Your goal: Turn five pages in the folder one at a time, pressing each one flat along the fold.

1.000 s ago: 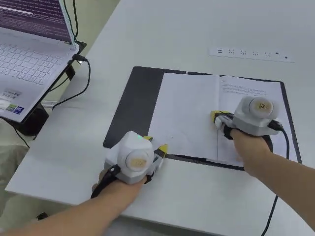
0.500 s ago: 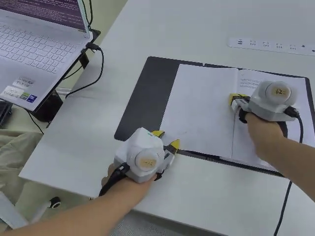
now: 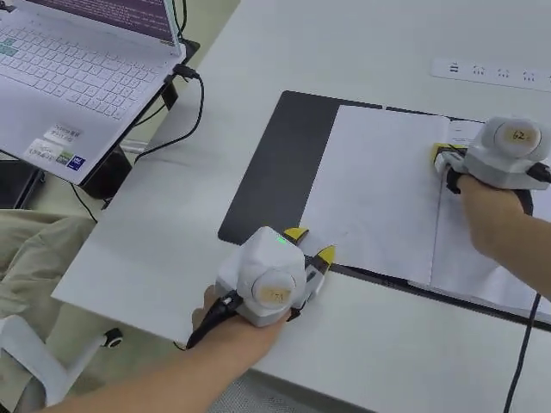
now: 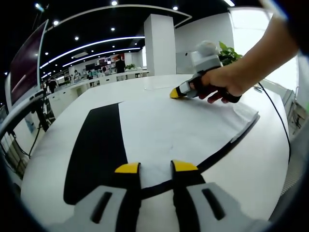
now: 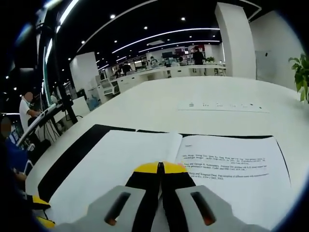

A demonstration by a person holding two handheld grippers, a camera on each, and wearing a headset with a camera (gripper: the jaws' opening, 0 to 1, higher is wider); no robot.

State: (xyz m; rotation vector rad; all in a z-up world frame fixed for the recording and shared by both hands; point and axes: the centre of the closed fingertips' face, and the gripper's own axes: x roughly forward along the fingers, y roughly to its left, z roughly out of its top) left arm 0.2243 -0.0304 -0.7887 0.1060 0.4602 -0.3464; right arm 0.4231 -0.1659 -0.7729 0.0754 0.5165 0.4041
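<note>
Right gripper (image 5: 159,168) jaws closed together, tips pressed on page (image 5: 116,154) beside fold of folder (image 3: 275,172). Left gripper (image 4: 156,167) jaws held narrowly apart at folder's near edge.

White table (image 3: 344,43), open black folder (image 3: 280,163) near its front edge, white power strip (image 3: 495,73) further back
</note>
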